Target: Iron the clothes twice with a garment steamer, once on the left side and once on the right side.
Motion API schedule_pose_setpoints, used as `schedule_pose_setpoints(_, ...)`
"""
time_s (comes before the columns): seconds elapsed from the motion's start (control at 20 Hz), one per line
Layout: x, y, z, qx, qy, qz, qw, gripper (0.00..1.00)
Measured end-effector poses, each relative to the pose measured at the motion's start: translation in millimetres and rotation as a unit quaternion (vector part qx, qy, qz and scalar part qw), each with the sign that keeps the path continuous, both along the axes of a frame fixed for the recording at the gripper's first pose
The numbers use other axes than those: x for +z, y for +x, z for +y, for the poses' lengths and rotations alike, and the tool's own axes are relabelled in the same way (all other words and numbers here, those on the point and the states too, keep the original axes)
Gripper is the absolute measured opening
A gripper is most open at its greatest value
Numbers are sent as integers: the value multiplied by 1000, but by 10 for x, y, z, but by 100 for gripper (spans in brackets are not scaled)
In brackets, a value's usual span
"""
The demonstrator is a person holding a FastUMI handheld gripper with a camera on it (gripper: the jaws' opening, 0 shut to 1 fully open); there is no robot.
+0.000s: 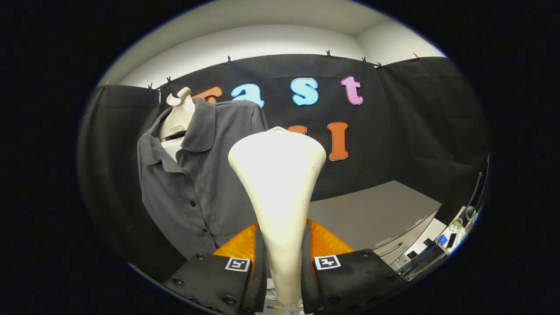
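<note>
My gripper point(283, 267) is shut on the handle of a cream-white garment steamer point(280, 175), both fingers pressing its narrow neck. The steamer's wide head rises upright above the fingers. Beyond it and to the left, a dark grey button-up shirt point(197, 183) hangs on a pale mannequin torso point(177, 118) against the black cloth wall. The steamer head overlaps the shirt's right side from this angle; whether it touches the fabric is unclear.
A grey table point(376, 214) stands to the right beyond the fingers, its front edge angled toward me. Small devices and cables point(455, 232) sit at the far right past the table. An orange object point(328, 243) lies just behind the fingers.
</note>
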State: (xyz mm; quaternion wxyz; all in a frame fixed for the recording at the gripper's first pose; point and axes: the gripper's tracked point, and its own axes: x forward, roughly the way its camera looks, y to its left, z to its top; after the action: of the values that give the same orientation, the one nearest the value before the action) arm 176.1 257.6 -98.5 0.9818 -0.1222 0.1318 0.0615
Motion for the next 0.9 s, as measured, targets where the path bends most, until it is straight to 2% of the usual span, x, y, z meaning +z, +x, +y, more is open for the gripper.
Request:
schedule_pose_setpoints(0.5,-208,201,655,22,-20,3,1000,39)
schedule_pose_setpoints(0.9,-443,631,980,18,-41,23,999,40)
